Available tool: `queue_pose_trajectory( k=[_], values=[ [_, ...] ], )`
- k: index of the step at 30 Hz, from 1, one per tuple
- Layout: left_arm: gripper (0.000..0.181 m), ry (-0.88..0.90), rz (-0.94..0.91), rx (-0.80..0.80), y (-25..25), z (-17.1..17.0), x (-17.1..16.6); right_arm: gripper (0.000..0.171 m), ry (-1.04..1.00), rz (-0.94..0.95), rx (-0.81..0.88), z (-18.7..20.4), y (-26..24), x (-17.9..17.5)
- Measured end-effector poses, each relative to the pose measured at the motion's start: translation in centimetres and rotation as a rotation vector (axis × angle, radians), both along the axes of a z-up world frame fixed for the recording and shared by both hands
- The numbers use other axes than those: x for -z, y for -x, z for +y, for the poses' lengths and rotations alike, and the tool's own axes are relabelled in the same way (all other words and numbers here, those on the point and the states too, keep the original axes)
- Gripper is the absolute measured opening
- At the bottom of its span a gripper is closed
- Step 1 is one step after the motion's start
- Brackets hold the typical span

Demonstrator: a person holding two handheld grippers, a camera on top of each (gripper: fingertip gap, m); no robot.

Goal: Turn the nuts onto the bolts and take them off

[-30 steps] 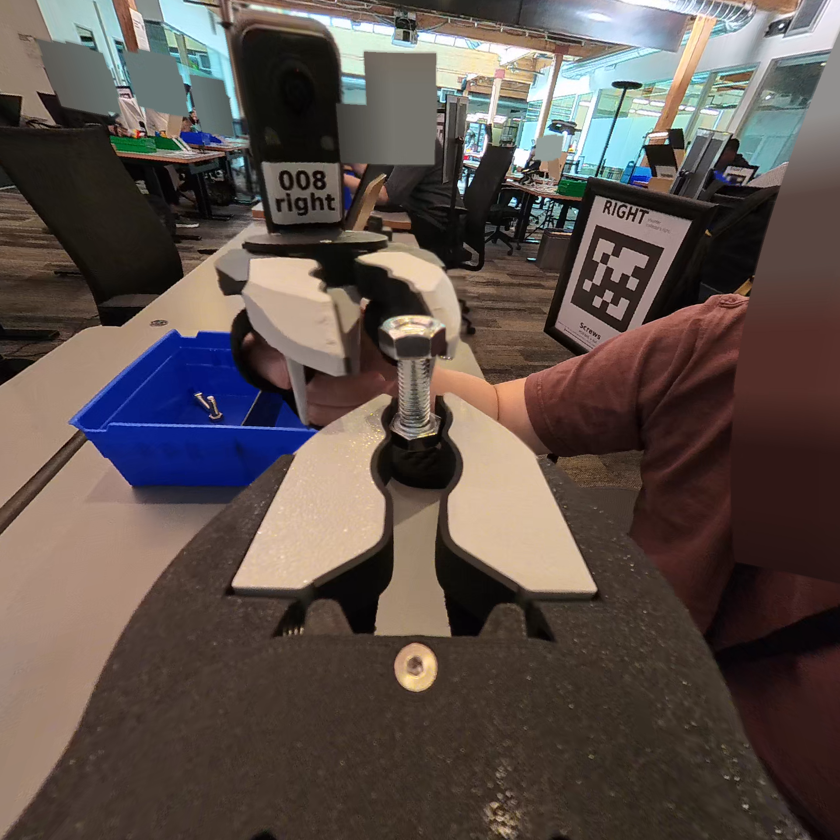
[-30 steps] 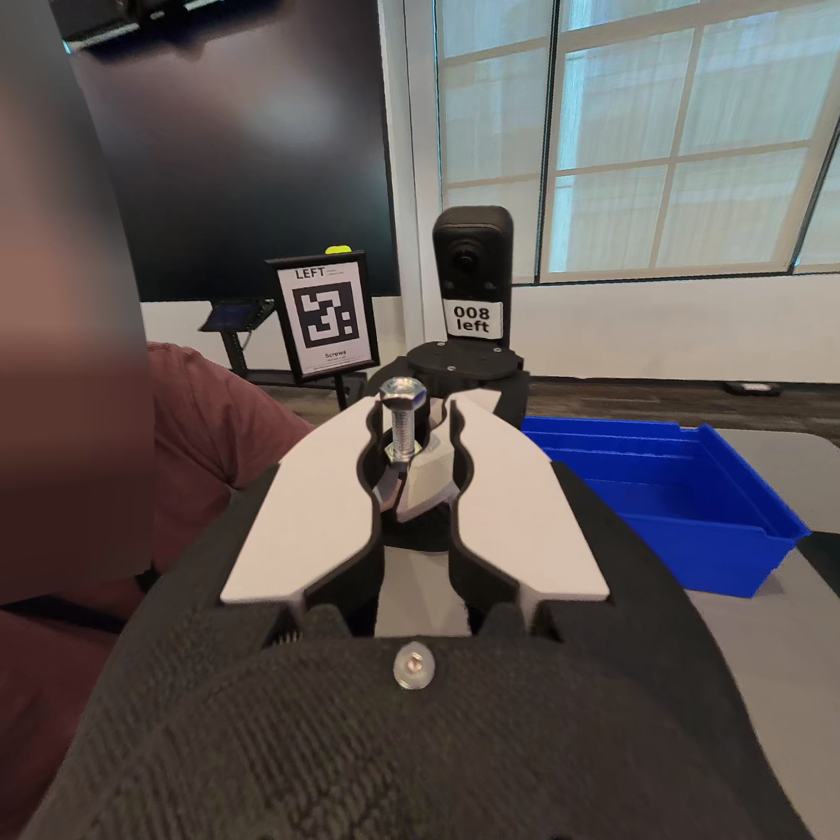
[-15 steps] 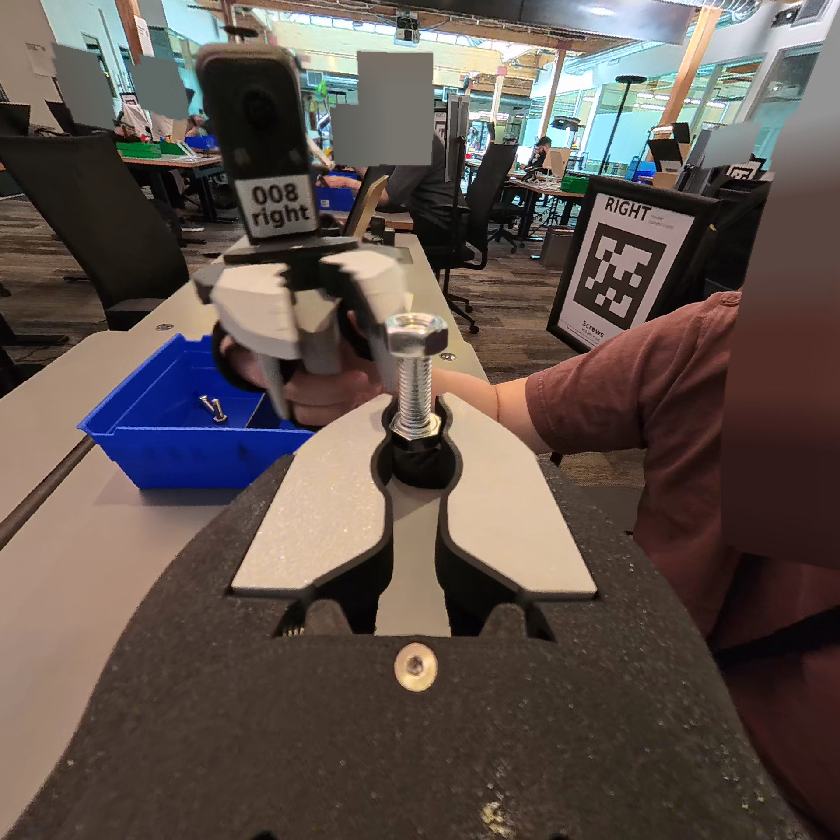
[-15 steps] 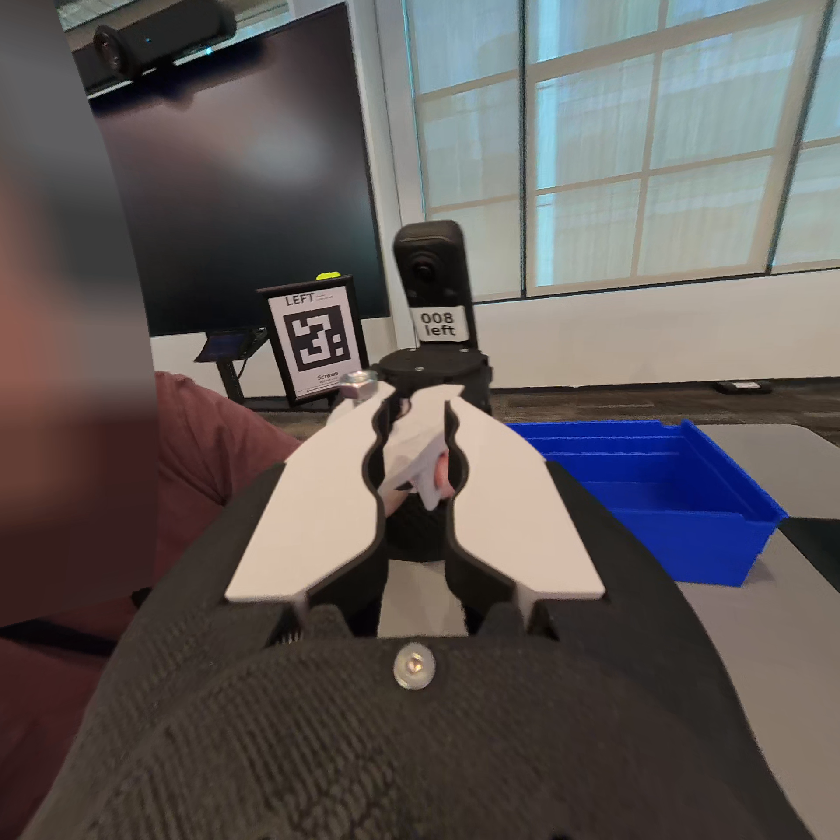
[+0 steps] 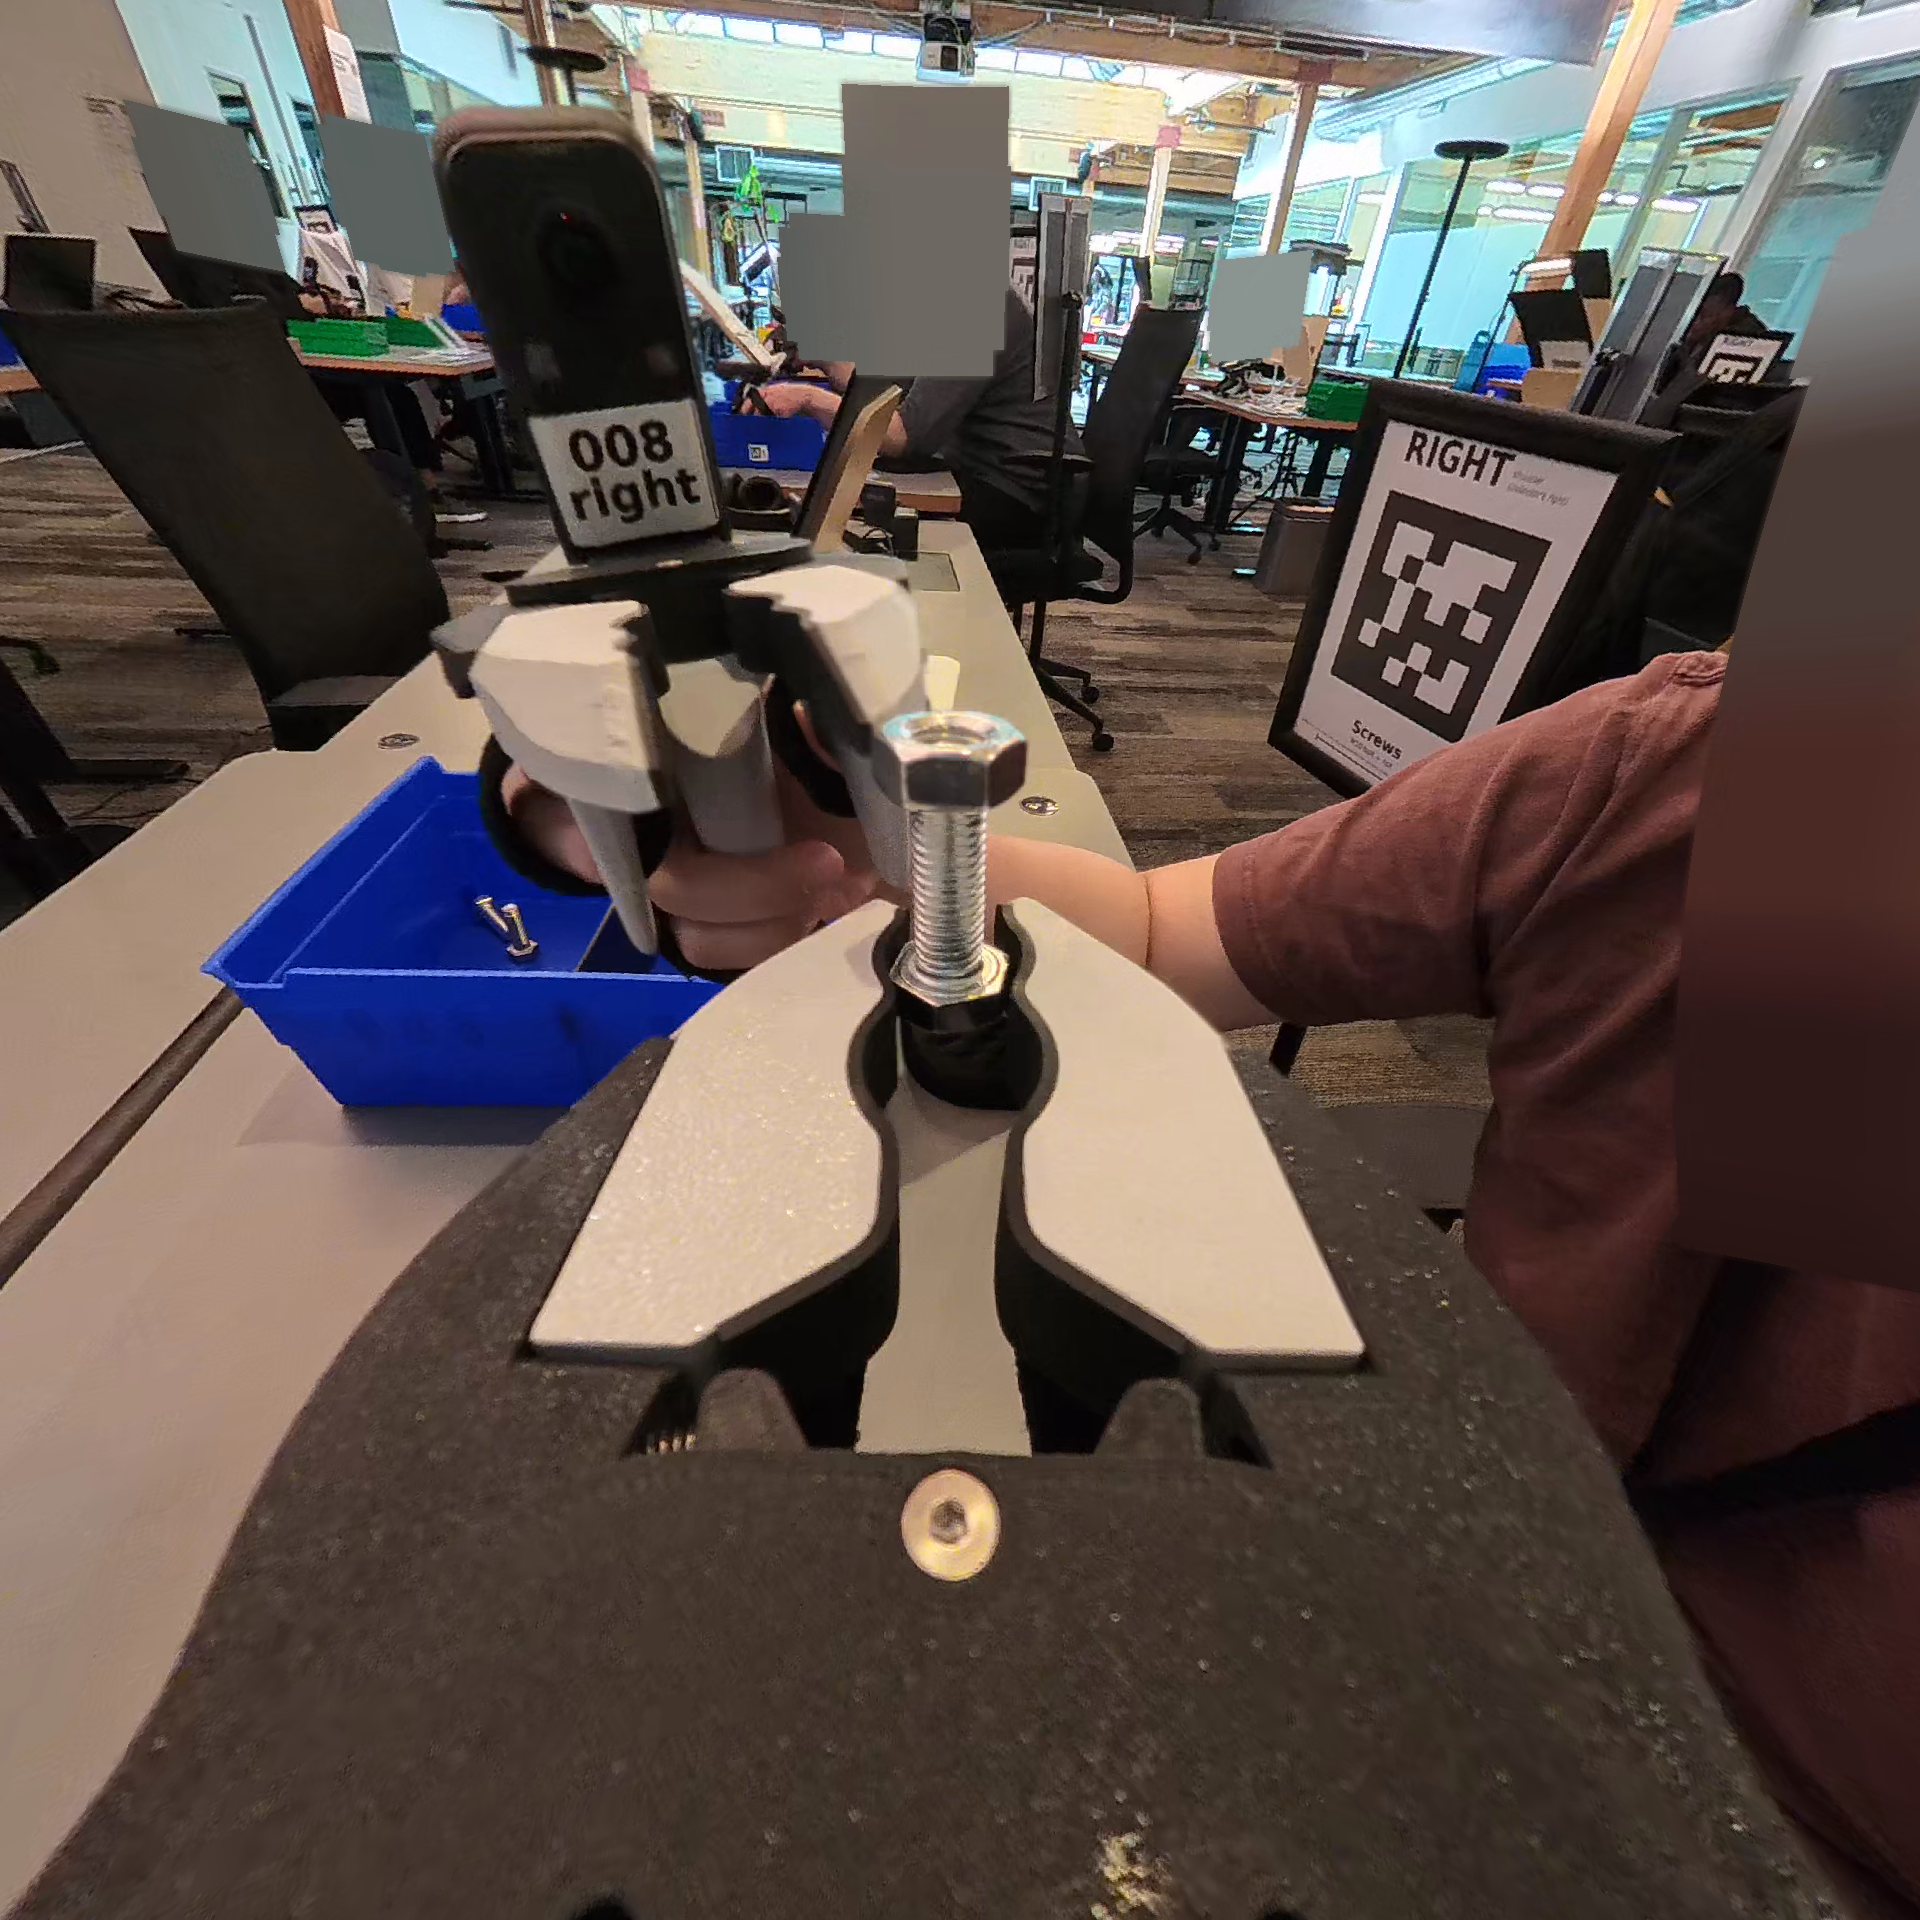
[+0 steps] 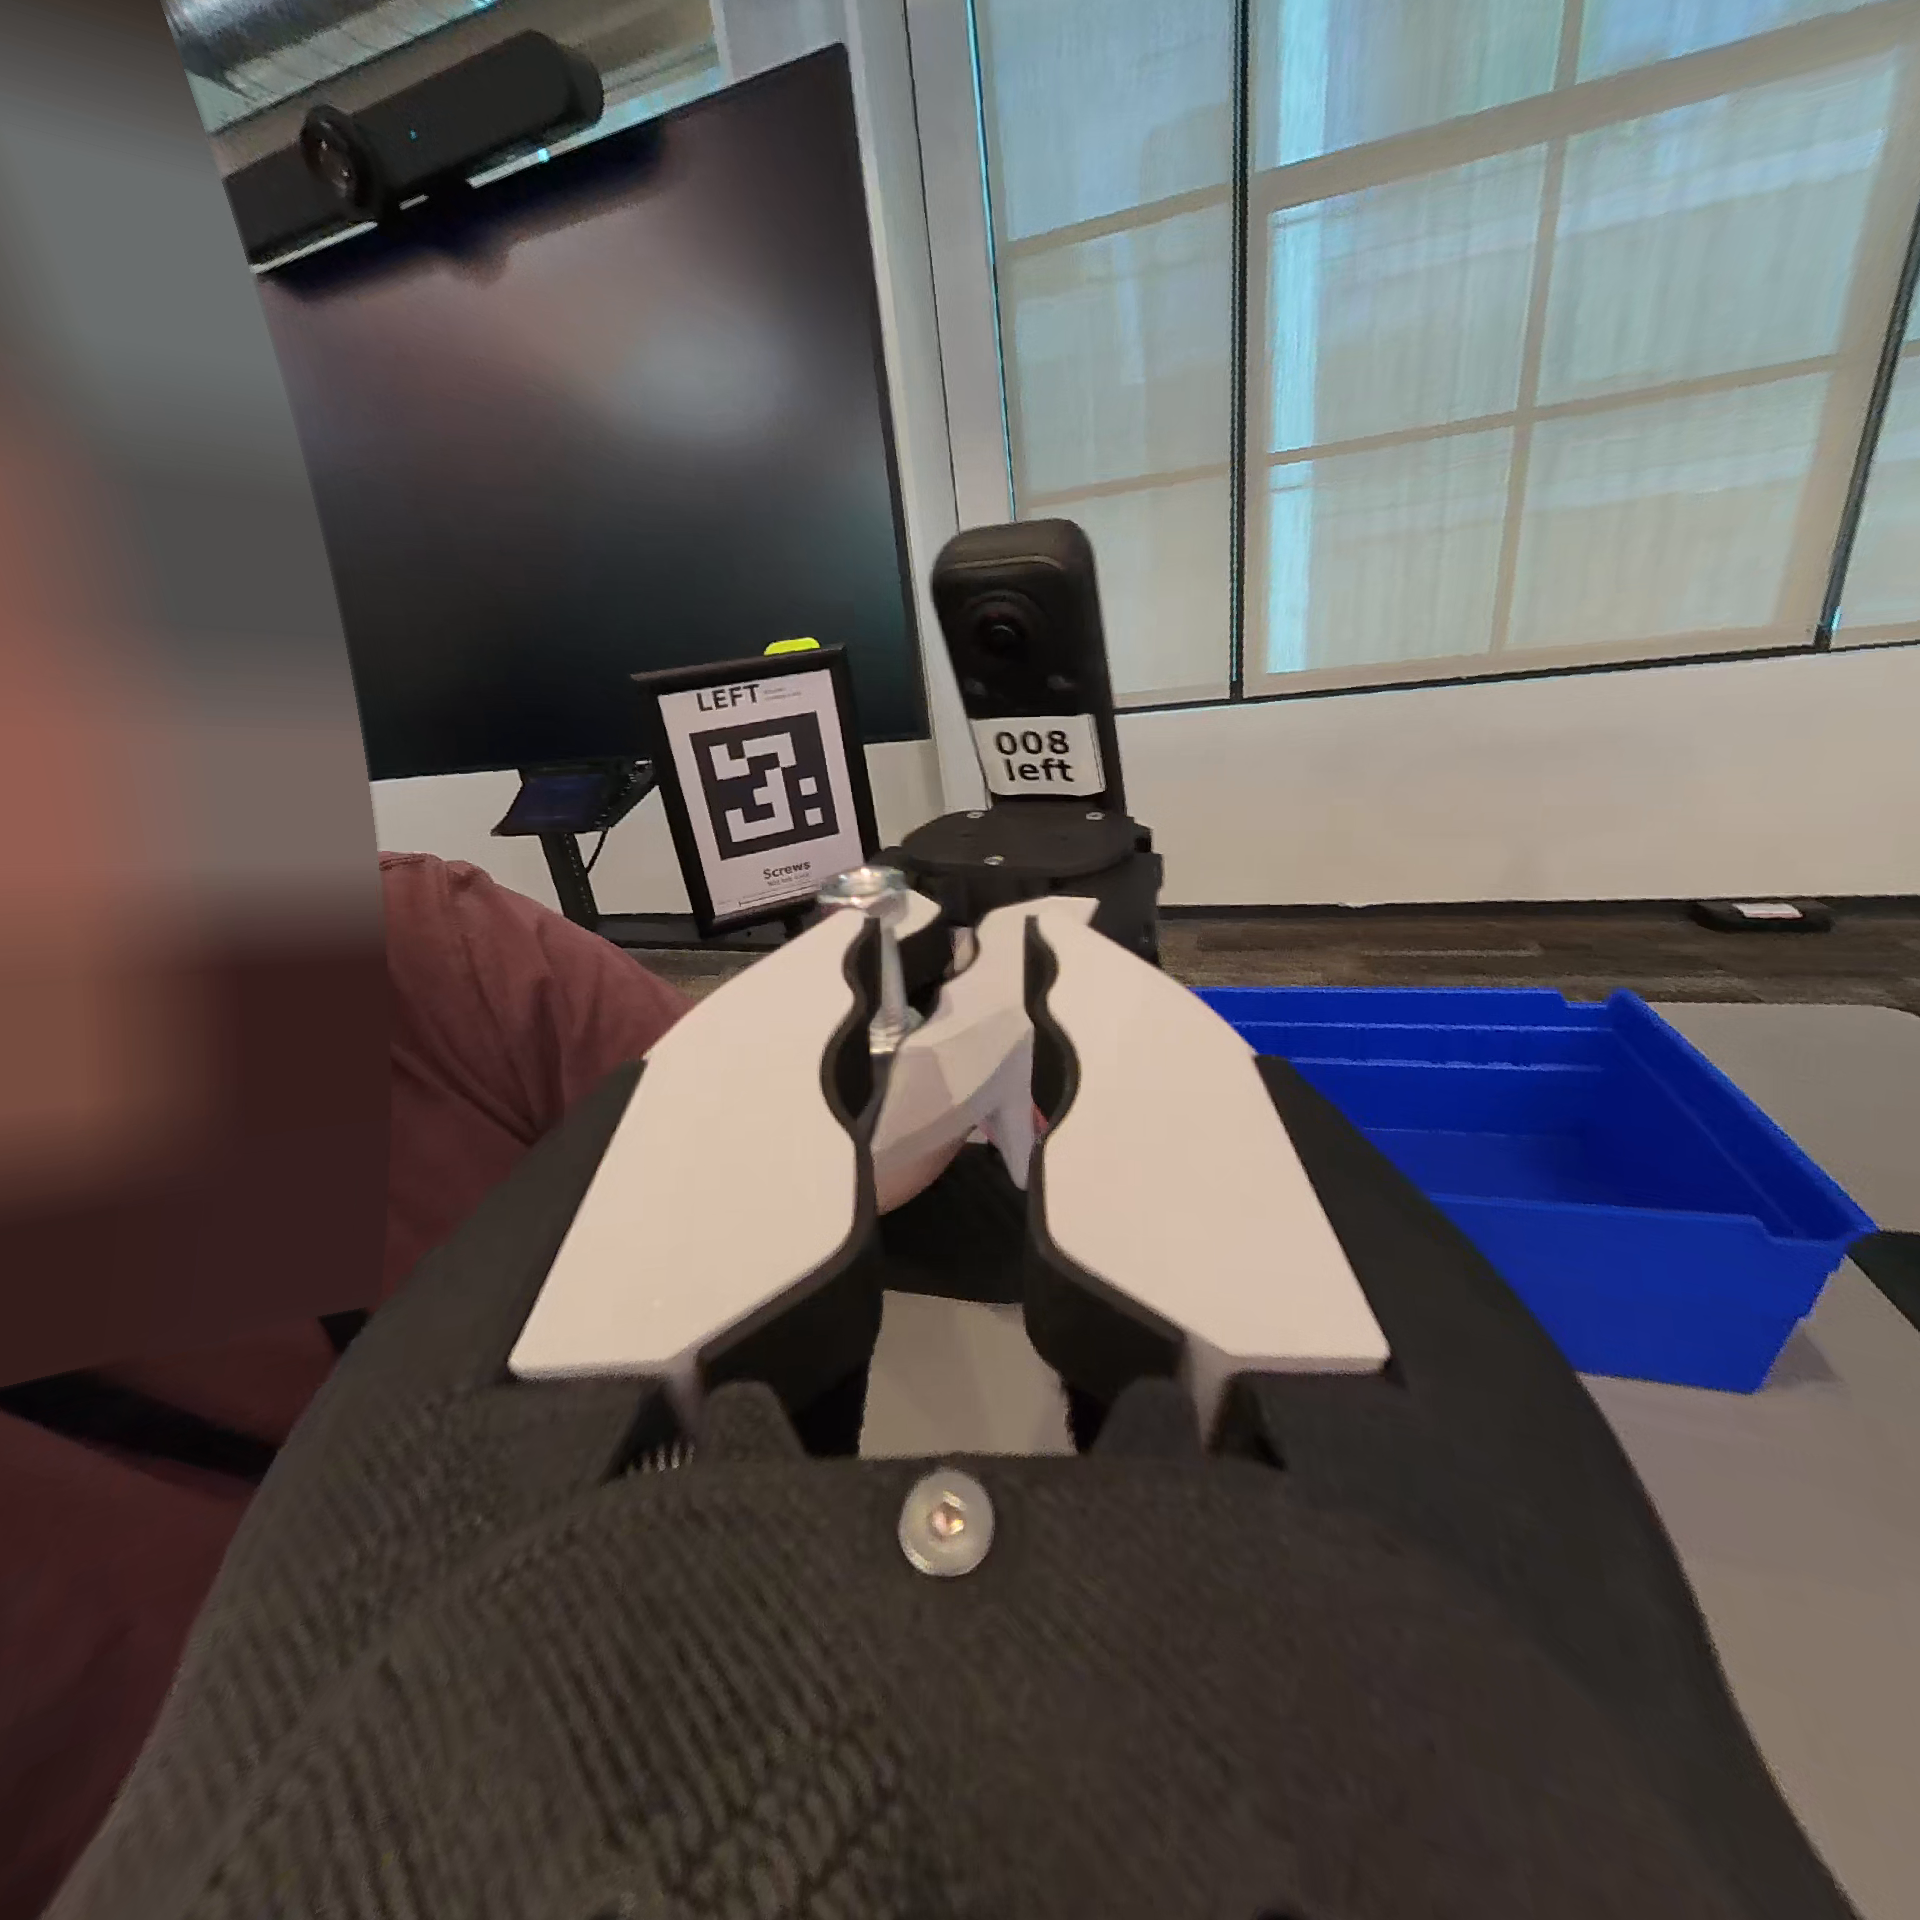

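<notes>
The right gripper (image 5: 727, 831), fingers apart, had drawn back from the bolt (image 5: 948, 831) that the left gripper (image 5: 948, 997) kept clamped upright, probably re-gripping between turns.

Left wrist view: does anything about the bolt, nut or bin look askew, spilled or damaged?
Nothing stands out. The bolt stands upright, its lower end clamped in the left tool, nut at its top. Two small bolts lie in the blue bin.
</notes>
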State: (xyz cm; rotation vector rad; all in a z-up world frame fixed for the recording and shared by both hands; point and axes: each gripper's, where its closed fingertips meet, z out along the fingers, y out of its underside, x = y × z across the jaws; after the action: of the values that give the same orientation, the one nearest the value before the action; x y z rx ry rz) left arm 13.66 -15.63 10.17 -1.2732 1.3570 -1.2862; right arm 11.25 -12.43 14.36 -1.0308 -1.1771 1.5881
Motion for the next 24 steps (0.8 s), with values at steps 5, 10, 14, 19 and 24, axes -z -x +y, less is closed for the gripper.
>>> queue_pose_trajectory(
  k=[5,10,14,19,24],
  values=[
    [0.015,0.013,0.005,0.003,-0.1,0.2,0.3,0.030,-0.075,-0.011,-0.020,-2.1,0.7,-0.3],
    [0.015,-0.007,0.014,-0.014,-0.3,0.3,0.4,0.027,-0.009,-0.032,-0.032,-0.8,0.4,0.4],
    [0.015,-0.005,0.007,-0.010,-0.2,0.2,0.3,0.027,-0.005,-0.010,-0.029,-0.5,0.0,0.1],
    [0.015,0.010,0.010,0.004,-0.3,0.3,0.5,0.030,-0.060,-0.019,-0.033,-2.0,0.6,-0.1],
    [0.015,0.004,0.000,0.002,-0.2,0.1,0.2,0.025,0.008,0.000,-0.004,0.0,-0.1,0.0]
  ],
)
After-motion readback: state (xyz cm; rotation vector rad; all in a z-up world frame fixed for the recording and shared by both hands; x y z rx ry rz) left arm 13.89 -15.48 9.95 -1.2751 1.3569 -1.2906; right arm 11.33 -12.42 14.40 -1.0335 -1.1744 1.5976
